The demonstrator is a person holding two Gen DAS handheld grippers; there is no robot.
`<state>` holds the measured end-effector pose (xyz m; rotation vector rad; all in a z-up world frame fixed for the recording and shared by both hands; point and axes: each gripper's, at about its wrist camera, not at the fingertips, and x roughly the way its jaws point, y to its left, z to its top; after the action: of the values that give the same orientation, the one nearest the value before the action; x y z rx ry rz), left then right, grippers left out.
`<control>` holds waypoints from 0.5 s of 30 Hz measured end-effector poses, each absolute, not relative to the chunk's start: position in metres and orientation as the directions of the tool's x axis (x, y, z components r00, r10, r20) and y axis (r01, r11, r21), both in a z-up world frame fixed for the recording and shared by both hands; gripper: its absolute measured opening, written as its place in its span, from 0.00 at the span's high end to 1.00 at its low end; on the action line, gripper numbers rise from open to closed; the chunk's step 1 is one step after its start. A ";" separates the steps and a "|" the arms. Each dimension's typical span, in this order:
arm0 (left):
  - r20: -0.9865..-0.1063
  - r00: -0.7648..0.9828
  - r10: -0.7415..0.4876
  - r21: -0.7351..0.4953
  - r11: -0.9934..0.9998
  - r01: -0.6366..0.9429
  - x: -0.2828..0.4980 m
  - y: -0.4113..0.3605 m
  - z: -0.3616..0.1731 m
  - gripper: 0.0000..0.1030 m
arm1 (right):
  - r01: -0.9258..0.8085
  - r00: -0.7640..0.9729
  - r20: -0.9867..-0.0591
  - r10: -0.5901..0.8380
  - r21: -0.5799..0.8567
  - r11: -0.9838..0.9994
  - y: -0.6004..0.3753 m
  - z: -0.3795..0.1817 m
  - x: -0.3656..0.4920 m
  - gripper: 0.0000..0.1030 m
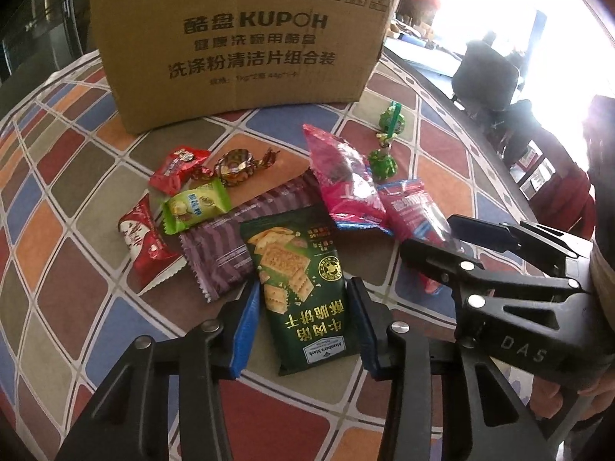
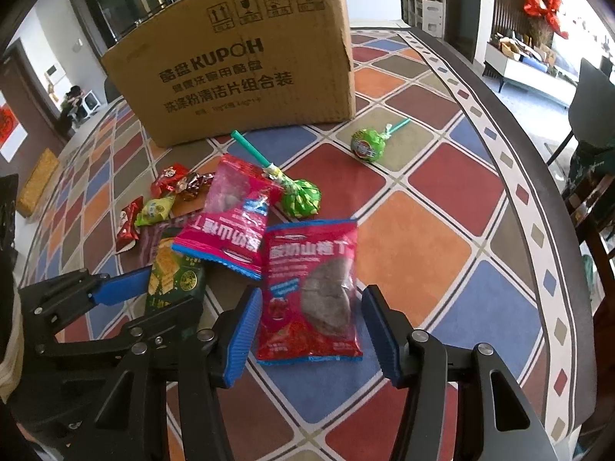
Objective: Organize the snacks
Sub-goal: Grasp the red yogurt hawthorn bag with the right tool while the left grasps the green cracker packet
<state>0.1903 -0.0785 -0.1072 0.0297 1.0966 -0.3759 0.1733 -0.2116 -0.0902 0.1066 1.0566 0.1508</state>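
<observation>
A dark green cracker pack (image 1: pixel 300 269) lies flat on the checked tablecloth, and my left gripper (image 1: pixel 303 284) stands open astride its near half, a thin gap showing at the left blue pad (image 1: pixel 244 322). In the right wrist view a pink hawthorn snack pack (image 2: pixel 311 292) lies between the blue pads of my right gripper (image 2: pixel 312 292), which sit against its two long edges. A second pink pack (image 2: pixel 230 223) overlaps the green one. From the left wrist view the right gripper (image 1: pixel 430 234) covers the pink pack's near end.
A big open cardboard box (image 2: pixel 238 69) stands behind the pile. A purple bar (image 1: pixel 230 246), small red, green and gold candies (image 1: pixel 192 203) lie to the left, two green lollipops (image 2: pixel 301 199) to the right. The table's dark rim (image 2: pixel 538 176) curves along the right.
</observation>
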 end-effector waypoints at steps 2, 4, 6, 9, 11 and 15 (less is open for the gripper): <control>-0.876 0.399 -0.271 -0.151 0.940 0.307 0.190 -0.078 -0.107 0.55 | -0.084 0.480 -0.861 0.168 0.146 0.986 -0.207 -0.091 0.173 0.45; -0.878 0.408 -0.249 -0.125 0.944 0.306 0.190 -0.079 -0.106 0.52 | -0.087 0.481 -0.863 0.154 0.127 0.988 -0.204 -0.092 0.172 0.45; -0.881 0.410 -0.237 -0.114 0.946 0.303 0.189 -0.080 -0.108 0.50 | -0.088 0.489 -0.862 0.132 0.102 0.991 -0.202 -0.093 0.171 0.47; -0.877 0.423 -0.228 -0.102 0.948 0.300 0.188 -0.083 -0.108 0.54 | -0.087 0.495 -0.860 0.122 0.091 0.992 -0.203 -0.092 0.170 0.53; -0.874 0.418 -0.246 -0.120 0.945 0.305 0.187 -0.083 -0.108 0.57 | -0.074 0.499 -0.858 0.120 0.095 0.993 -0.205 -0.092 0.169 0.57; -0.870 0.415 -0.267 -0.150 0.944 0.294 0.185 -0.080 -0.105 0.62 | -0.064 0.499 -0.855 0.140 0.125 0.990 -0.209 -0.089 0.166 0.60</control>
<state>0.1855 -0.0798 -0.1046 0.0273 1.0873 -0.3522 0.1661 -0.2092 -0.0889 0.0809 1.0418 0.1235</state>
